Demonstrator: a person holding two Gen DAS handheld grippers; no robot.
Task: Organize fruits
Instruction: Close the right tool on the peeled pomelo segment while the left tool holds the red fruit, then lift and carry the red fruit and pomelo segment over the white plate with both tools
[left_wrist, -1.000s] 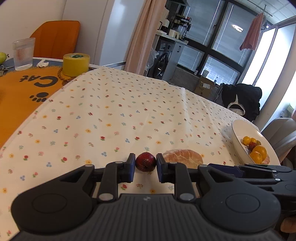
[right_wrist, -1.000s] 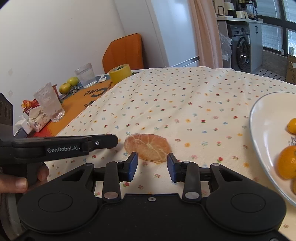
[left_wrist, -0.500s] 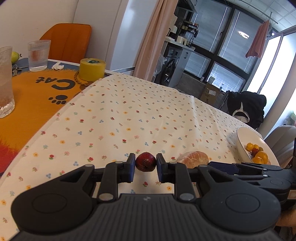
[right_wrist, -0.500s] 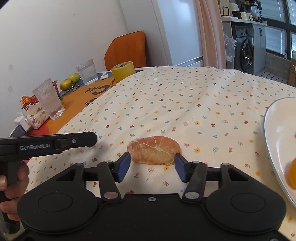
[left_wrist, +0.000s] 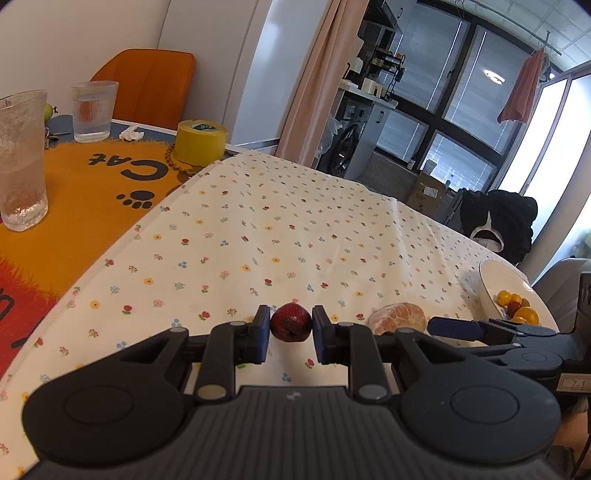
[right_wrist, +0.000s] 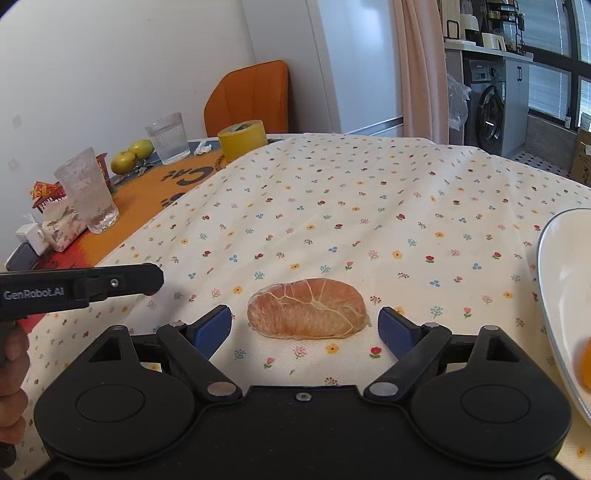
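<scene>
Right wrist view shows the main change: the right claw (right_wrist: 304, 325), whose fingers stood fairly narrow a second ago, has spread wide and now brackets the peeled citrus piece (right_wrist: 307, 308) without touching it. That reads as the set-up for a grasp, so the closing squeeze is likely the next step. The piece lies flat on the floral tablecloth (right_wrist: 369, 206), between the two blue pads.

The left claw (left_wrist: 290, 328) stays closed on the small dark red fruit (left_wrist: 290, 326), pinched at both sides (no slack visible), and over the last second it has drawn back from the plate. It hangs just left of the citrus piece, and its finger shows beside the right claw in the right wrist view.

The white plate (right_wrist: 550, 295), already holding small orange fruits (left_wrist: 517, 308), sits just to the right, near the worktop's edge. The path from citrus to plate looks clear and short. To the left, well apart, stand two glasses (left_wrist: 22, 162) and a yellow tape roll (left_wrist: 201, 142) on the orange mat; neither crowds the work. The main hazard, as I judge it, is the plate's raised rim, which the loaded claw must clear.
</scene>
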